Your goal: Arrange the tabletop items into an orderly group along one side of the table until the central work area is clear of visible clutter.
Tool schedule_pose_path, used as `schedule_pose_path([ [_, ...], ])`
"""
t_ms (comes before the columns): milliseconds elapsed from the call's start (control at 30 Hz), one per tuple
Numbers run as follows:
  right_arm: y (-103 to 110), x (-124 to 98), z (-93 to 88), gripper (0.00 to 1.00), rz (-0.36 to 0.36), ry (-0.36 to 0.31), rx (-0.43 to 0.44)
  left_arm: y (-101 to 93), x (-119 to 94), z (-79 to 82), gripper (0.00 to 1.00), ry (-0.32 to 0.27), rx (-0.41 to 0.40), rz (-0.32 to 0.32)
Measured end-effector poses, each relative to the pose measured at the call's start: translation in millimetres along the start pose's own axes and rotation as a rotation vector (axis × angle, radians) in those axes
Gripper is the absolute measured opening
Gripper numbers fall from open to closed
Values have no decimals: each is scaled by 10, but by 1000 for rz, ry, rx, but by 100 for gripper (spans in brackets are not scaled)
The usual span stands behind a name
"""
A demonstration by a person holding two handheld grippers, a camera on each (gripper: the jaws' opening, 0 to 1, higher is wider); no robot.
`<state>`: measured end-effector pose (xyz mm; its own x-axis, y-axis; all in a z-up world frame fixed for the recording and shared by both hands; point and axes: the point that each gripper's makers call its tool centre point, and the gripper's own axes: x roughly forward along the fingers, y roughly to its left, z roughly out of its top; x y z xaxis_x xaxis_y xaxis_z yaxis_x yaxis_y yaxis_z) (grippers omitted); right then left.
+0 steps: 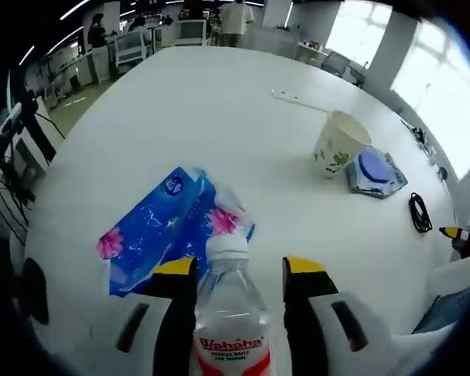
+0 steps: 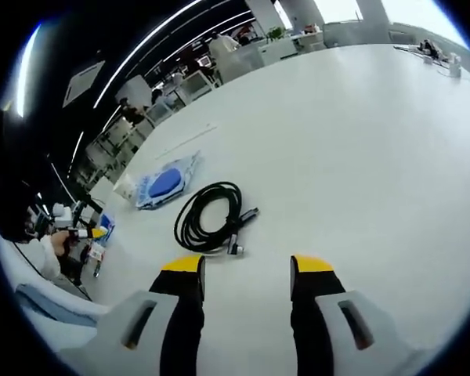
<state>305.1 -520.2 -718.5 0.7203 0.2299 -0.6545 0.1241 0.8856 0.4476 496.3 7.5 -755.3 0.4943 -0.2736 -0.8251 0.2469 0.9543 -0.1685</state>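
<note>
Clutter lay scattered over a wide white worktop (image 1: 219, 102), with most things toward one side. In the left gripper view, largest of them was a blue tissue pack (image 1: 168, 227) with pink flowers, lying flat just beyond the left tongs (image 1: 239, 270). Those tongs stood to either side of a clear water bottle (image 1: 231, 313) with a white cap and a red label; the yellow-tipped jaws sat close against its shoulders, but whether they truly pressed on it I could not tell. The bottle's cap overlapped the near edge of the tissue pack in this view. Farther off and to the right, a paper cup (image 1: 338, 142) stood tilted, just beside a flat wipes pack (image 1: 374, 172) with a round blue lid. A black cable (image 1: 419, 213) lay coiled near the worktop's right edge, well apart from the cup.

In the right gripper view, the right tongs (image 2: 247, 270) were spread wide with nothing between the jaws, hovering over bare worktop (image 2: 360, 141). The cable (image 2: 211, 215) lay coiled just ahead of the left jaw, its plug ends pointing toward the tongs. Beyond it lay the wipes pack (image 2: 166, 182), near the far left edge. A person's hand (image 2: 59, 243) showed at the left.
</note>
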Motion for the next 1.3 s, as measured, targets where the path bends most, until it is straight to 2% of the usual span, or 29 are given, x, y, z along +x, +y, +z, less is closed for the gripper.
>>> schedule_pose_path([
  [200,-25,14,-4,42,0,3,10,129,179,32,37,-3,6,7],
  [400,-40,12,-13,41,-2,2,22,230,219,-11,35,7,22,48],
  [433,-45,10,-12,41,-4,0,24,98,153,-44,35,8,43,61],
  [500,-41,10,-11,41,-5,-3,31,-17,103,-56,35,8,41,54],
  [633,-83,28,-15,41,-3,-3,36,-88,26,1,25,-6,29,52],
  [900,-112,33,-29,41,-2,-9,50,-120,-38,-21,21,-10,44,59],
  [967,-129,38,-36,41,-1,-10,56,-159,-114,5,20,-27,47,41],
  [1233,-67,58,-76,41,11,-7,87,-196,-633,228,19,-187,-39,10],
  [1300,-71,74,-76,41,17,-7,92,-196,-740,241,19,-202,-36,11],
])
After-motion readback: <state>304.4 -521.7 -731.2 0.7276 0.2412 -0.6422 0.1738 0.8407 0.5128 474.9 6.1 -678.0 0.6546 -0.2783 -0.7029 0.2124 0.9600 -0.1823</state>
